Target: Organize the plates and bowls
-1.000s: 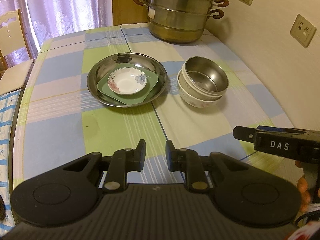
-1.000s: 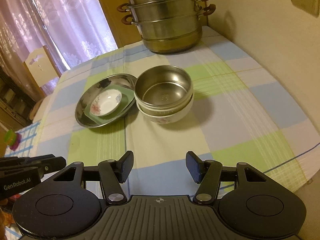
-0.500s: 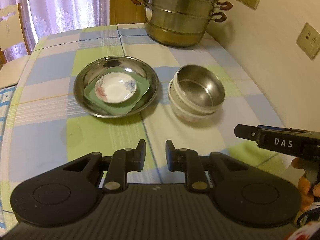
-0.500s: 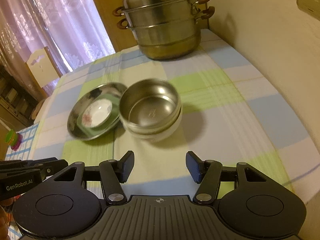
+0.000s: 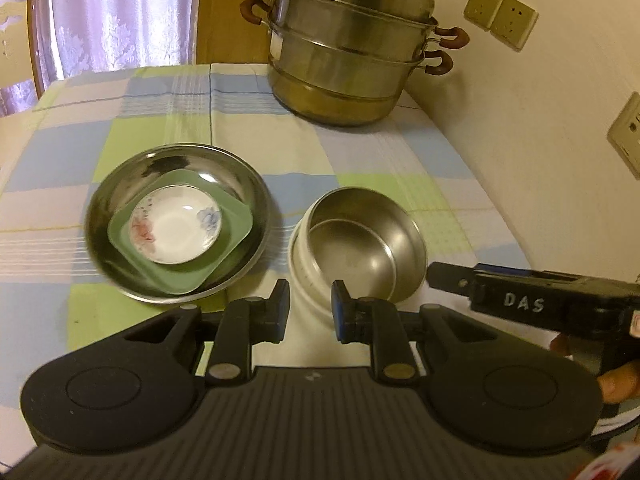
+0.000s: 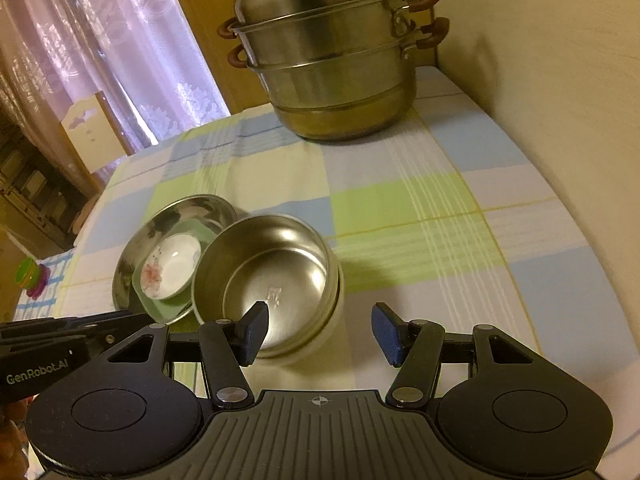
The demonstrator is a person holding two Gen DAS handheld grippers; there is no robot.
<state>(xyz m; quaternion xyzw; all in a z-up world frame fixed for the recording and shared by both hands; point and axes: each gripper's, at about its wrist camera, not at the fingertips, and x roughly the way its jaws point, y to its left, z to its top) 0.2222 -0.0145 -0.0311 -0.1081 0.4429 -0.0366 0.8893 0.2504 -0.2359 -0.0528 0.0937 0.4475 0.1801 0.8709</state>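
Here right gripper [image 6: 316,334], half open and empty, straddles the steel bowl's [image 6: 276,276] near rim to lift it, while left gripper [image 5: 308,310], narrowly open, holds nothing.

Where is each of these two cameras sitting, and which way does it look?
Left wrist view: sits on the left gripper, looking forward and down past its narrowly parted fingers at the checked tablecloth; the right gripper's side and some fingertips show at the right edge.
Right wrist view: sits on the right gripper, facing the same way, jaws open; the left gripper shows at the left edge.
Both share the steel bowl nested in a white bowl, the wide steel dish holding a green square plate and flowered saucer, and the stacked steel steamer pot.
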